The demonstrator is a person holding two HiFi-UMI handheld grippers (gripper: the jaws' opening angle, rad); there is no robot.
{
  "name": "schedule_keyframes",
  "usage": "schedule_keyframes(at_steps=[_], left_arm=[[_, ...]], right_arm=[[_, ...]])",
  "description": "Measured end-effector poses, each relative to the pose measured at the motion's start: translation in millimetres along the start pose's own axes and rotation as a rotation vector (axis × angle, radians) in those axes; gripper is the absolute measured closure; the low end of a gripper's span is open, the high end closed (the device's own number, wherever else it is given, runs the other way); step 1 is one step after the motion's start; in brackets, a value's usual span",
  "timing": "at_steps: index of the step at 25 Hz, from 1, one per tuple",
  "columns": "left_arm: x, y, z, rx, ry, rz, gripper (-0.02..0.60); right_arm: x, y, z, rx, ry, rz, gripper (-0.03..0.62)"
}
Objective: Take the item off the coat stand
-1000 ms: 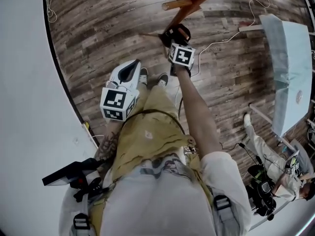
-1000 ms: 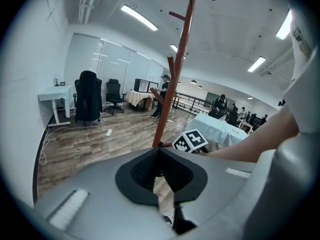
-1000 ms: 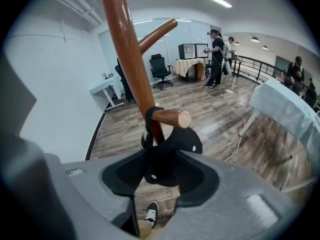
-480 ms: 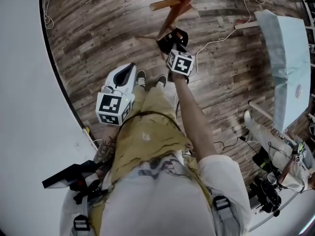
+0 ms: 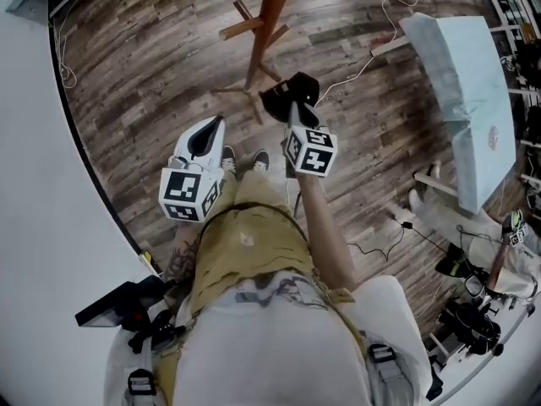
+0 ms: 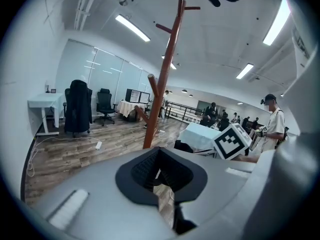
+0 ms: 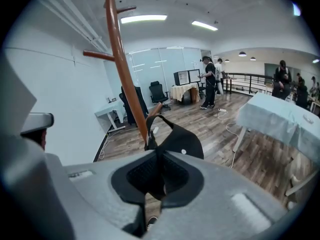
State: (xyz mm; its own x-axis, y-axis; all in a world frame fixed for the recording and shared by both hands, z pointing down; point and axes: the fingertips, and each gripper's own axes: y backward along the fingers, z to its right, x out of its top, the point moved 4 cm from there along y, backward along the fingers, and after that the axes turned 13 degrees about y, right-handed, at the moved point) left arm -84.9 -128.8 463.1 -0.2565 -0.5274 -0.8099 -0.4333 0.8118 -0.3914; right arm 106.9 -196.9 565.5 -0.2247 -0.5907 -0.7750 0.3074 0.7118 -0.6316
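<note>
The black cap (image 7: 184, 140), pinched in the right gripper (image 7: 159, 176), is now pulled off the coat stand (image 7: 125, 74) ahead, removal judged done; the left gripper (image 6: 159, 176) is pressed closed, empty.

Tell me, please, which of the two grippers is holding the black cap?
The right gripper: its jaws are shut on the black cap. The left gripper has nothing between its jaws.
</note>
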Motion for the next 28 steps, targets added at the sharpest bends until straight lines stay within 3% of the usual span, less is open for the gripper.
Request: schedule_keyframes(at_steps=[6,12,28], left_arm=[[36,-5,34,-0.079,-0.058,0.083,0.583],[67,3,48,-0.119,-0.116,0.156,0.583],[136,0,84,-0.175,-0.233,0.294,0.583]], right_arm=[[55,76,8,0.006,0.124,0.122,0.586],[103,128,7,-0.024,0.155,0.248,0.586],[188,185,-6,-0.013,0.174,0.517,0.586]])
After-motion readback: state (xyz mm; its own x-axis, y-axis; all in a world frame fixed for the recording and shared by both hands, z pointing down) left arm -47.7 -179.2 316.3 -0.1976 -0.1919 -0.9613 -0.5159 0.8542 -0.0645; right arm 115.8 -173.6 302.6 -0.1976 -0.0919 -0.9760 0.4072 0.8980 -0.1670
